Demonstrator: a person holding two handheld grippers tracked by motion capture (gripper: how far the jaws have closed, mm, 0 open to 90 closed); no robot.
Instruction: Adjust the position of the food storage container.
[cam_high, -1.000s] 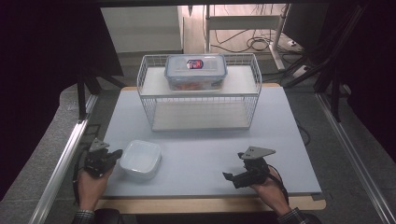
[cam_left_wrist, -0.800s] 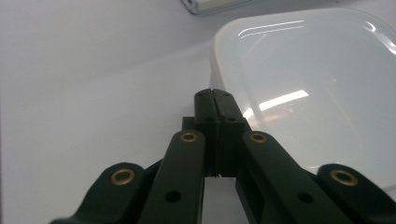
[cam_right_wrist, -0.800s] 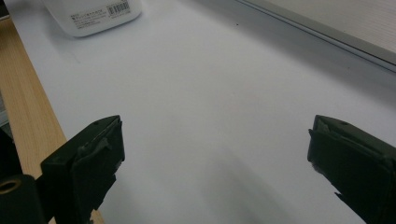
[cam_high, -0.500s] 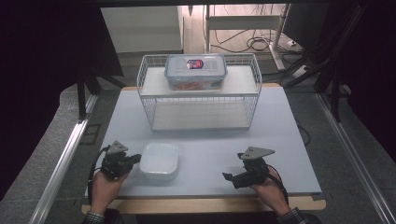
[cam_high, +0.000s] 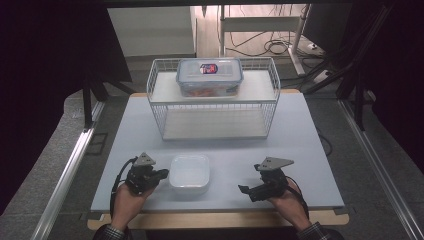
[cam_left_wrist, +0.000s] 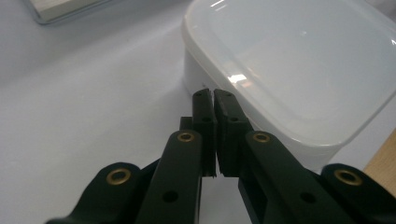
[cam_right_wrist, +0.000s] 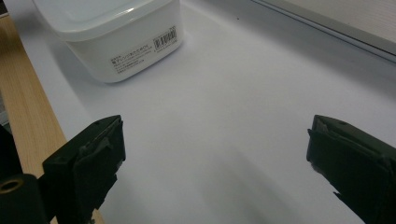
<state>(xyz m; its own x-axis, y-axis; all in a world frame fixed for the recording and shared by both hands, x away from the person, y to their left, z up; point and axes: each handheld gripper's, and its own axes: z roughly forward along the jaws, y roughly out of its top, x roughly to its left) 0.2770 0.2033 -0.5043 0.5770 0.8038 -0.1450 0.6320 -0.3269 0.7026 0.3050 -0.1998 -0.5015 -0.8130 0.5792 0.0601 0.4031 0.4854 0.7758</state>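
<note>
High view: left gripper (cam_high: 161, 175) just beside the white lidded container (cam_high: 189, 173), right gripper (cam_high: 248, 190) well apart on its far side; wire rack (cam_high: 215, 102) beyond. Left gripper view: jaws pressed together, holding nothing, tips at the container's (cam_left_wrist: 299, 70) near wall; a skewed push could spin it. Right gripper view: jaws wide, empty, container (cam_right_wrist: 112, 32) ahead-left.

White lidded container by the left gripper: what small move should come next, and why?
Probably another short push toward the table's middle: the left gripper, jaws shut, sits against the white container, while the right gripper waits open, apart from it.
</note>
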